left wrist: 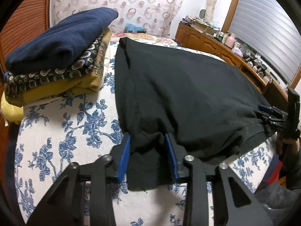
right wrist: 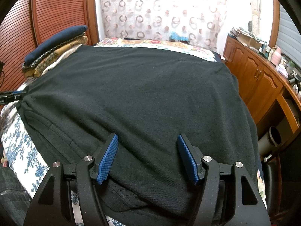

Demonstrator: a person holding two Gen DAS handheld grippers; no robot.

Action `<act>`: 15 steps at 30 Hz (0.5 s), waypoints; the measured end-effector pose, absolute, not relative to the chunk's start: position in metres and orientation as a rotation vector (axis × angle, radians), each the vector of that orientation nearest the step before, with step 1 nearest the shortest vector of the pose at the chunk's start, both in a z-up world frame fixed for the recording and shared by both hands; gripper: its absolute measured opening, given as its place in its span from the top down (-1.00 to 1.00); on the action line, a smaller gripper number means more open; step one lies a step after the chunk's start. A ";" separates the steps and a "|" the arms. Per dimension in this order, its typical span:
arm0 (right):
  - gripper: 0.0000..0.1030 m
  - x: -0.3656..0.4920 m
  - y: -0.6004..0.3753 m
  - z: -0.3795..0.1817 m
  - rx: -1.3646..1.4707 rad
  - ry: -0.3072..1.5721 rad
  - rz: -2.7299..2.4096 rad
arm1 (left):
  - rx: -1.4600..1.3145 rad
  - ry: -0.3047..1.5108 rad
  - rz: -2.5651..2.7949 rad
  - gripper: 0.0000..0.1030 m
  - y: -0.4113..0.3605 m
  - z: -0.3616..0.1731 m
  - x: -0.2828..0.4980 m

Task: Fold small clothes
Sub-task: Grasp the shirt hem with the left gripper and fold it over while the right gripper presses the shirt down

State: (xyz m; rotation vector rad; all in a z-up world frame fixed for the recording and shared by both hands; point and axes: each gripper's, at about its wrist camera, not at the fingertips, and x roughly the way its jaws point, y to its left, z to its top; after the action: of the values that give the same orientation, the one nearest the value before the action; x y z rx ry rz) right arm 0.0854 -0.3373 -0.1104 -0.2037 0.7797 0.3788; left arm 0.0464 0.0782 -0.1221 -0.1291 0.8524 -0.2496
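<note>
A black shirt lies spread on the blue-flowered bedspread; it fills the right wrist view. My left gripper is at the shirt's near left corner, its blue pads either side of a fold of black cloth with a gap between them. My right gripper is open over the shirt's near edge, its pads wide apart with cloth lying between them. The right gripper also shows in the left wrist view at the shirt's right corner.
A pile of folded clothes, navy on top of patterned and mustard pieces, sits at the bed's far left. A wooden cabinet with clutter runs along the right. A patterned curtain hangs behind the bed.
</note>
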 end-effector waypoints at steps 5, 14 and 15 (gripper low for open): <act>-0.30 0.085 -0.338 -0.111 -0.203 0.780 0.379 | -0.160 0.829 -0.271 0.86 0.079 -0.119 0.047; -0.30 0.085 -0.338 -0.111 -0.203 0.779 0.381 | -0.200 0.650 -0.334 0.86 0.075 -0.071 0.035; -0.30 0.085 -0.338 -0.111 -0.202 0.779 0.381 | -0.194 0.638 -0.340 0.86 0.073 -0.067 0.036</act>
State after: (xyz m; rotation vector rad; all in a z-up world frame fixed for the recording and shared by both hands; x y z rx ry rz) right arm 0.0848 -0.3383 -0.1107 -0.2022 0.7795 0.3809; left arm 0.0362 0.0731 -0.0667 -0.1942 0.6378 -0.3398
